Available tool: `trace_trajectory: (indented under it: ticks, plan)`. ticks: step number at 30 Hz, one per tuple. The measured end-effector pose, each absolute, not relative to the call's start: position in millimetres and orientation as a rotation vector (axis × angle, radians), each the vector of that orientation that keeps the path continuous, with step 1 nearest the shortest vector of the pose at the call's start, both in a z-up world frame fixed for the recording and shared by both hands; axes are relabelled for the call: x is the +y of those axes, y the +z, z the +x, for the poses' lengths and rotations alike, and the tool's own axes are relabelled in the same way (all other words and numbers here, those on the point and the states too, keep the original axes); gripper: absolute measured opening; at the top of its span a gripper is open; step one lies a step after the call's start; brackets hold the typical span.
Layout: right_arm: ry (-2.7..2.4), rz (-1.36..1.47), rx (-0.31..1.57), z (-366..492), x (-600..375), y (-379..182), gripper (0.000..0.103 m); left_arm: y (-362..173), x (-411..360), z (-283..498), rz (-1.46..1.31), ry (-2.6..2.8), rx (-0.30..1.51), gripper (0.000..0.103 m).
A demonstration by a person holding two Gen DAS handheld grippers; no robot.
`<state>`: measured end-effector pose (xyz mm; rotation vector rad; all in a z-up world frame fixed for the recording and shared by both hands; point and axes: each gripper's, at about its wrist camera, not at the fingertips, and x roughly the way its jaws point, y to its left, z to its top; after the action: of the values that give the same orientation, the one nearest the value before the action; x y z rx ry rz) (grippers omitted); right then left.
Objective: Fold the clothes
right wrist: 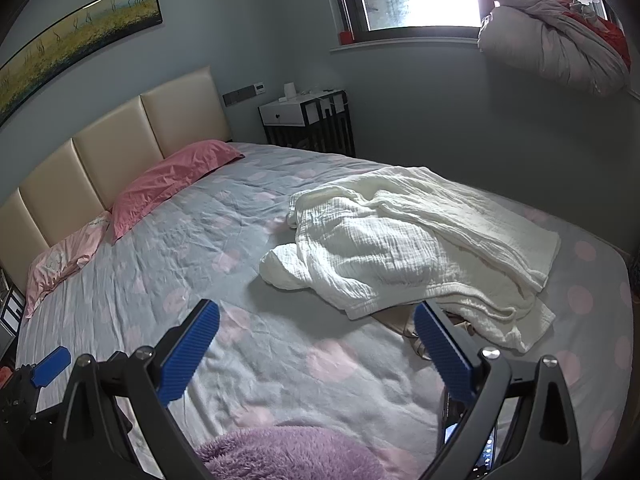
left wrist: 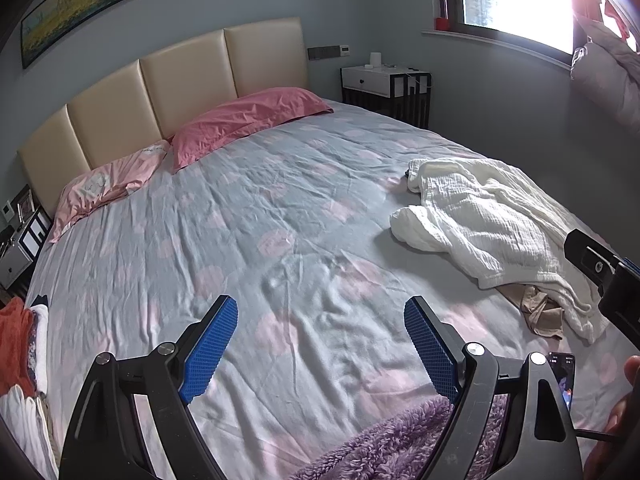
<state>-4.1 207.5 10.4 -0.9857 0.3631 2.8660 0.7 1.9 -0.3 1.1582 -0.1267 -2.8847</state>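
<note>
Overhead, both grippers (left wrist: 321, 344) (right wrist: 316, 350) wide apart.

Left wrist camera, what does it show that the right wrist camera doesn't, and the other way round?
Only the left wrist view shows the stack of clothes at the bed's left edge. Only the right wrist view shows the whole bundled grey duvet by the window. Both show the white muslin blanket crumpled on the bed, the beige garment under its near edge, the purple fleece, the phone, and both grippers open and empty.

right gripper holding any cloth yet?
No: in the right wrist view the right gripper is open with only bedsheet between its fingers, and the white blanket lies untouched ahead.
</note>
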Motion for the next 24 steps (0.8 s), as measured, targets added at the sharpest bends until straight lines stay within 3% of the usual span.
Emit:
trace_trajectory:
  ticks: [24]
  plan:
    - [2.880, -0.986, 0.373, -4.1, 204.9, 7.7, 0.099, -3.3, 1.9, 1.4, 1.170, -2.877, -0.123, 0.087]
